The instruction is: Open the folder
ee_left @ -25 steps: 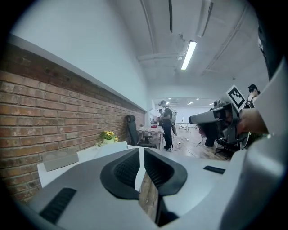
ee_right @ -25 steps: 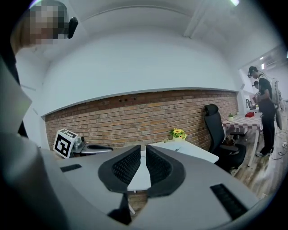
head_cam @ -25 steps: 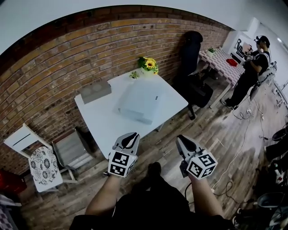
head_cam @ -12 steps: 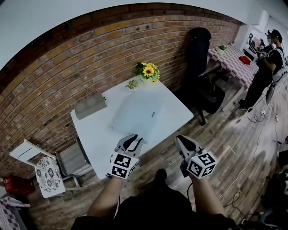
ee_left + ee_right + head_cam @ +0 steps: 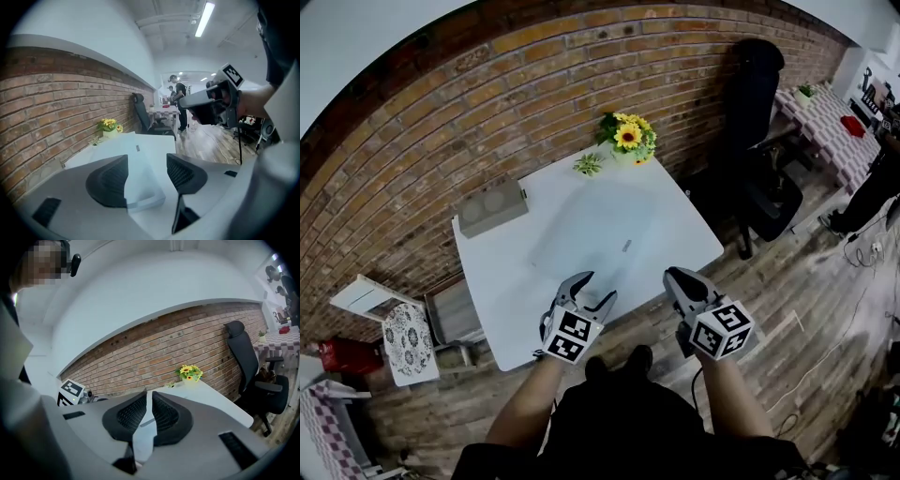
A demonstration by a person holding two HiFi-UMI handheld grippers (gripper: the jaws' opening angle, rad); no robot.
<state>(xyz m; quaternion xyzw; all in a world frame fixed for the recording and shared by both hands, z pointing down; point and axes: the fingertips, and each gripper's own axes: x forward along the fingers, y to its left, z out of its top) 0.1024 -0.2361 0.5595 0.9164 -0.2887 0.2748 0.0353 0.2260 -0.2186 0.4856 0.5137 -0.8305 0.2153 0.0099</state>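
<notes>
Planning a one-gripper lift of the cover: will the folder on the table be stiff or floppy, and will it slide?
The folder looks like pale, translucent plastic lying flat, so its cover will probably flex rather than stay stiff. It likely weighs little for its size and, on the smooth white table, may slide when pushed.

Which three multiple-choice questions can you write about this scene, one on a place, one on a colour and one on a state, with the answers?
1. The flowers stand:
A on a shelf; B on the table, by the wall; C on a windowsill.
2. The office chair is:
A white; B red; C black.
3. The folder is:
A lying flat and shut; B lying open; C standing on edge.

Answers:
1 B, they sit at the table's far edge, against the bricks.
2 C, its back and seat are black.
3 A, its cover lies flat on the table.
</notes>
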